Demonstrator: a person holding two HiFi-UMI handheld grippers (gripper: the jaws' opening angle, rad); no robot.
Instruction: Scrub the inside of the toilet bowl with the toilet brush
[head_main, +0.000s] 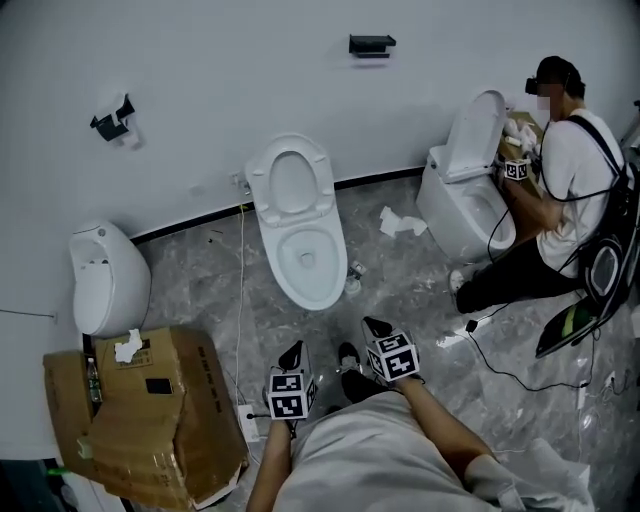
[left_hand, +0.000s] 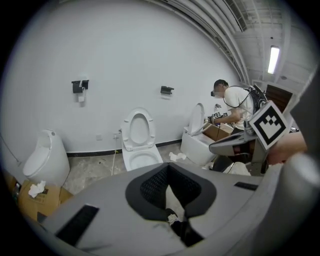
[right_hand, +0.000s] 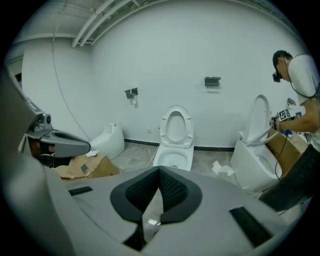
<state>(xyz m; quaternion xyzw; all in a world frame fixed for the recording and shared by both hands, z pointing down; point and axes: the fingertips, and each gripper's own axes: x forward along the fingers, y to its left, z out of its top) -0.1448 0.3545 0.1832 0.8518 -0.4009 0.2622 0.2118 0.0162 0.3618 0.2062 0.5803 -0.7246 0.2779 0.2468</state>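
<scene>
We hold the left gripper and the right gripper low in front of us, both with jaws pressed together and nothing in them. The open toilet bowl lies straight ahead of both, its long axis running away from us toward the wall. We cannot pick out the toilet brush for certain. A small object on the floor just right of the bowl may be it, nearer our right gripper.

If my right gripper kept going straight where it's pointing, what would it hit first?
Likely the front rim of the open toilet straight ahead of the right gripper, though it might meet the floor tiles just short; depth is unclear.
</scene>
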